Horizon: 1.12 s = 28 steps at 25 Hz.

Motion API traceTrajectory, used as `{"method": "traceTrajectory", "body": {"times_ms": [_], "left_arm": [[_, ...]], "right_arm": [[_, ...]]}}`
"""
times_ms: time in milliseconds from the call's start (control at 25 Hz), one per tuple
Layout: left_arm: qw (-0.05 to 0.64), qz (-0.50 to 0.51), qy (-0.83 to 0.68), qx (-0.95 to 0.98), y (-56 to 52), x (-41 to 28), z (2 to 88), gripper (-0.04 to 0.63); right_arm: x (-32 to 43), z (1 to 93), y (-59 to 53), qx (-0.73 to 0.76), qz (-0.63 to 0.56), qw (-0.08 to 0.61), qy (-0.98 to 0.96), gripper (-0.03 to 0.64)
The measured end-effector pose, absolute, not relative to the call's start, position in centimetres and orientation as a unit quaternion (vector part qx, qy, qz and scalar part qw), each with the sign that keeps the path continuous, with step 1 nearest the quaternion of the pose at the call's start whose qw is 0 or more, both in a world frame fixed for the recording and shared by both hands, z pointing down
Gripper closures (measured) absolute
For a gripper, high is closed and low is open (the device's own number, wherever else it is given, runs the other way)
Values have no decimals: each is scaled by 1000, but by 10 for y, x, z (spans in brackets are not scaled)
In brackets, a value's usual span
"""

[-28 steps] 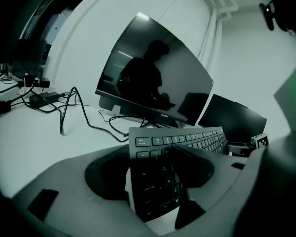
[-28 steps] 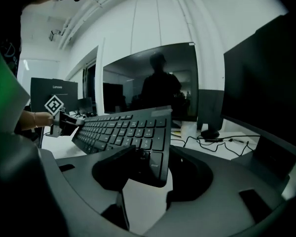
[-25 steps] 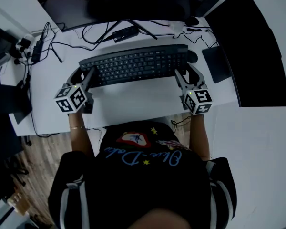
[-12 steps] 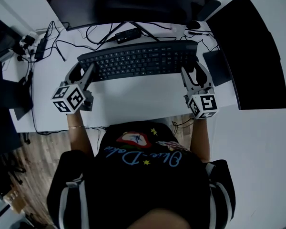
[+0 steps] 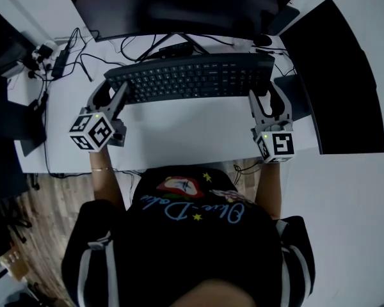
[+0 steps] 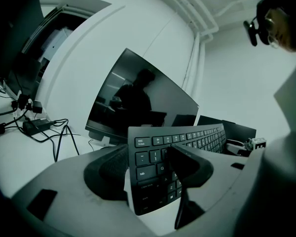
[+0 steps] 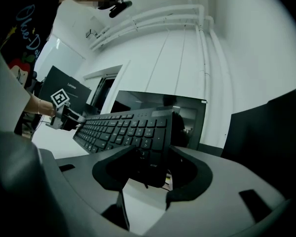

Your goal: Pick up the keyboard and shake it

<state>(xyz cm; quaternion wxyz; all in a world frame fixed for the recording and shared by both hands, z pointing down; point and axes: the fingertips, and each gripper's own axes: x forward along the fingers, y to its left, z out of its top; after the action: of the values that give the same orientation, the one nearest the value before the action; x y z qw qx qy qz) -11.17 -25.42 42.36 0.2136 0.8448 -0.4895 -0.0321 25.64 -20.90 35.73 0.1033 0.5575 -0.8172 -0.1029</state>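
Black shirt (image 5: 179, 254) bears blue script, white-striped sleeves (image 5: 93, 264).

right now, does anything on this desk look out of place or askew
The keyboard is off the desk, clamped at its ends by the left gripper and right gripper. Loose cables sprawl at the desk's far-left corner; nothing looks spilled or damaged.

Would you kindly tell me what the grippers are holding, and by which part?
The keyboard, by its short ends: left gripper on the Esc end, right gripper on the Enter end.
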Motion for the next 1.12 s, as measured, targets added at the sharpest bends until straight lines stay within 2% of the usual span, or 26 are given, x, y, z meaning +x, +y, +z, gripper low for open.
{"method": "traceTrajectory", "body": {"times_ms": [480,1120], "left_arm": [[161,-71,-485,856,-248,-119,387,348],[91,-115,-479,865,-244,-121,345,350]], "right_arm": [[246,314,-194,552,-189,95,-807,430],[245,286,-179,562,-229,58,-793,434]]}}
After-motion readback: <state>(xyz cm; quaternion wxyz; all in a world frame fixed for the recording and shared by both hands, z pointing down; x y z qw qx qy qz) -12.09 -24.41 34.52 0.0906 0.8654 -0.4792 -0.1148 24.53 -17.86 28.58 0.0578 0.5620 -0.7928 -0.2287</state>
